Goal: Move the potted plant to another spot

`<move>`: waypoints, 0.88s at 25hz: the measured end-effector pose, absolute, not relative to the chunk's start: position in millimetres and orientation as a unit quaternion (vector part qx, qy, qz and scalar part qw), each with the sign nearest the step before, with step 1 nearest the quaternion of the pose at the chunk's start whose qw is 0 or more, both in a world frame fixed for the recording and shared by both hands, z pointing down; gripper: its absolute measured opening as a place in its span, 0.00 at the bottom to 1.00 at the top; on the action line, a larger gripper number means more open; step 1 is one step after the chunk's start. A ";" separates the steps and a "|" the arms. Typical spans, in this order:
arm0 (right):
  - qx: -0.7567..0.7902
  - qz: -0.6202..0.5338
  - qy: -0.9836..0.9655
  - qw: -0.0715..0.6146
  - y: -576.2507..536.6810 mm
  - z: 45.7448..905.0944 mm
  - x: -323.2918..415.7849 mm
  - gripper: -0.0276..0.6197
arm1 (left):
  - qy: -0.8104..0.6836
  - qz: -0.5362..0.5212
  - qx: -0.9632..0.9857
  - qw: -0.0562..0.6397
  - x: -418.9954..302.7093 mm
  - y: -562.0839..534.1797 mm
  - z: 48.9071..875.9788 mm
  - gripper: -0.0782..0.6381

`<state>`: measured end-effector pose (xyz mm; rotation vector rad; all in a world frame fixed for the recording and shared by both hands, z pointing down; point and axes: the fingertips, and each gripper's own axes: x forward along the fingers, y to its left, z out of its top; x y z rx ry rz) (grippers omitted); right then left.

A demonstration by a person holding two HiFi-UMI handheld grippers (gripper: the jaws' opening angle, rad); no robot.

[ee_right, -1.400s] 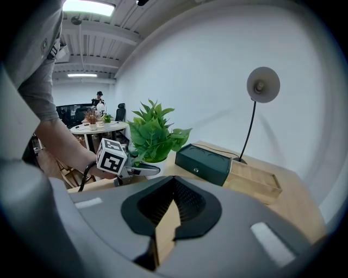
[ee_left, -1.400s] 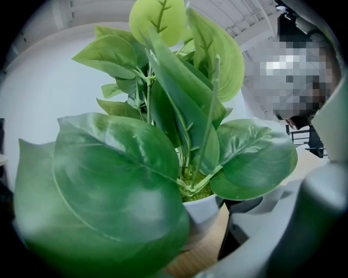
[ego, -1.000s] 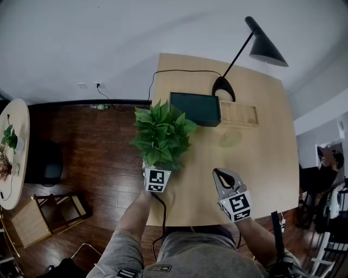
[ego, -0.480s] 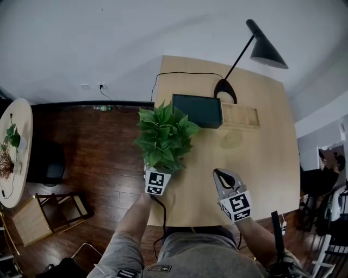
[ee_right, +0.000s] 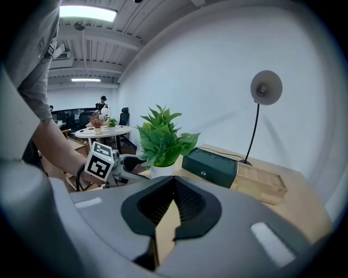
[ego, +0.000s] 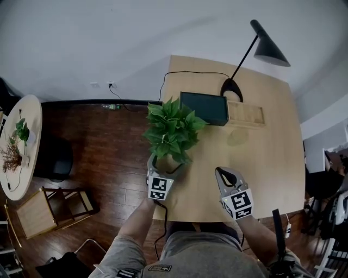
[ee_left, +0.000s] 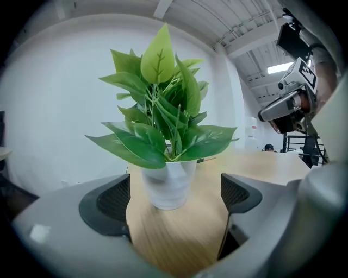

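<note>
Plainly, the potted plant (ee_left: 163, 136) stands upright, green-leaved, white-potted.

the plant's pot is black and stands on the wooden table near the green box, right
Not quite: the pot is white, not black, as the left gripper view shows. It does stand on the wooden table near the green box.

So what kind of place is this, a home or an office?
Most likely an open office or studio: a wooden desk with a black lamp and a potted plant, a round meeting table off to the side, and strip lights overhead.
</note>
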<state>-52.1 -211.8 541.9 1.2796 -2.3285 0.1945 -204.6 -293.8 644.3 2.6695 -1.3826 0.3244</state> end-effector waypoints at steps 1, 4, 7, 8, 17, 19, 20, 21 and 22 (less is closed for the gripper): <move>0.465 0.070 -0.851 0.235 -209.6 541.6 -53.0 0.05 | -0.457 0.109 0.881 0.058 -205.1 -288.1 642.8 0.82; 0.457 0.067 -0.857 0.228 -204.9 539.1 -52.0 0.05 | -0.462 0.108 0.878 0.058 -202.3 -270.9 633.4 0.75; 0.447 0.060 -0.867 0.214 -203.8 533.4 -48.3 0.05 | -0.473 0.099 0.874 0.055 -197.2 -257.8 616.4 0.64; 0.443 0.057 -0.870 0.209 -203.4 531.2 -48.1 0.05 | -0.477 0.094 0.872 0.054 -196.4 -254.4 609.5 0.62; 0.439 0.048 -0.881 0.168 -179.8 518.7 -15.6 0.05 | -0.499 0.060 0.863 0.052 -169.7 -218.5 555.4 0.27; 0.442 0.056 -0.881 0.158 -174.0 519.0 -5.2 0.05 | -0.505 0.050 0.860 0.059 -162.8 -211.9 548.3 0.17; 0.443 0.059 -0.882 0.154 -170.5 518.9 -0.5 0.05 | -0.505 0.048 0.860 0.060 -157.6 -207.0 544.9 0.14; 0.443 0.060 -0.882 0.149 -167.0 518.5 3.7 0.05 | -0.503 0.048 0.861 0.060 -151.2 -201.6 542.1 0.11; 0.443 0.062 -0.882 0.145 -163.9 517.9 7.6 0.05 | -0.497 0.050 0.864 0.061 -143.4 -195.7 540.0 0.11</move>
